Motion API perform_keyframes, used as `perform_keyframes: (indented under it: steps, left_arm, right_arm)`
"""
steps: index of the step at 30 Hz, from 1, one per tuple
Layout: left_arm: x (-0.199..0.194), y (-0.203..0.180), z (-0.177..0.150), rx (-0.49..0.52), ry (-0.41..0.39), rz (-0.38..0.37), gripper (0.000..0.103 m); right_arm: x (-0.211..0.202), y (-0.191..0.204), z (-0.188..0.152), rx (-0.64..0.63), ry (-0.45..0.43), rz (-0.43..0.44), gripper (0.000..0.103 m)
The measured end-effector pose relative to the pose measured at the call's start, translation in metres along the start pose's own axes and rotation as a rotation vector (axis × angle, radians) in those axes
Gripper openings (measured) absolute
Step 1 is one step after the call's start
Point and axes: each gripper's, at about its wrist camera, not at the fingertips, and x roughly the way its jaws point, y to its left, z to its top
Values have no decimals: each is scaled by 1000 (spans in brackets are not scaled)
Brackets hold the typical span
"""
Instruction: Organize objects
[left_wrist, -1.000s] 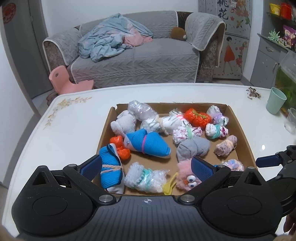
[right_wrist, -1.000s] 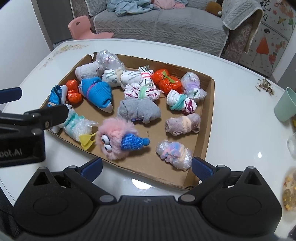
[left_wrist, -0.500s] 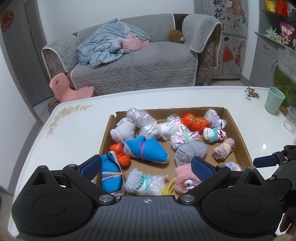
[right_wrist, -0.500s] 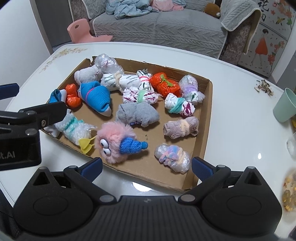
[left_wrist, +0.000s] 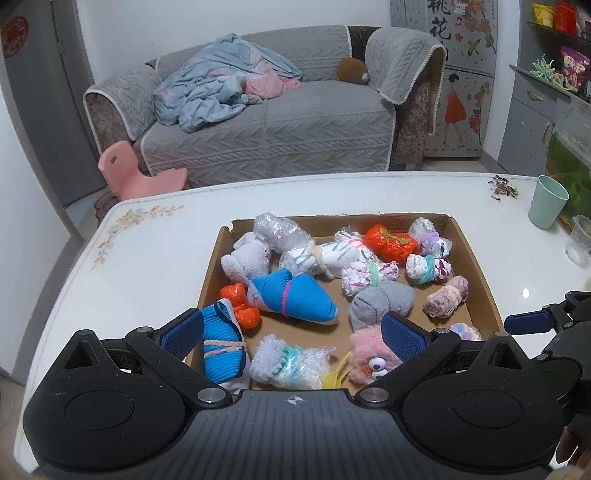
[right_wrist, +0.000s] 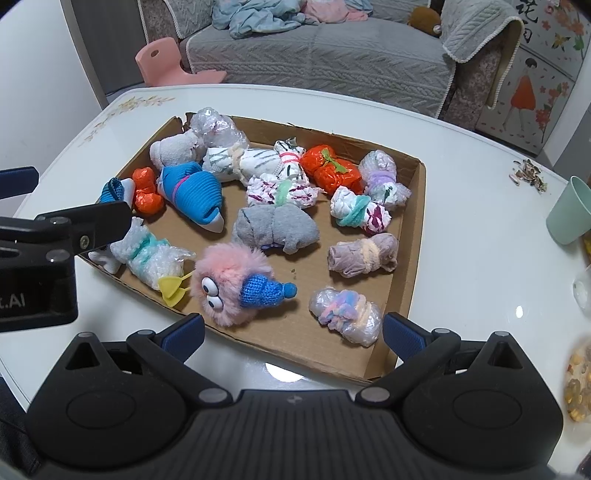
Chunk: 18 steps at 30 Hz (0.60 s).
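Grippers (left_wrist: 291, 332) (right_wrist: 293, 332) agape above sock tray (right_wrist: 415, 236)

Home living room, grey sofa (left_wrist: 266, 122) with rumpled blanket (left_wrist: 218, 88), pink child's chair (left_wrist: 136, 173), white dining table (left_wrist: 155, 240), decorated fridge (left_wrist: 461, 77)

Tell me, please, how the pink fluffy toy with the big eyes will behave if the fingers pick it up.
The pink fluffy toy looks soft, so it would probably squash under the fingers rather than resist. It seems light for its size. Its round body may roll on the cardboard tray if pushed, though the blue knitted cap could stop it.
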Motion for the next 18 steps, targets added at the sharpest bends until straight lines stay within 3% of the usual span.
perform_keyframes:
  steps: [18]
  left_arm:
    - [-6, 5, 4, -10, -35, -18, 102]
  right_arm:
    - [0, 1, 0, -6, 2, 6, 102]
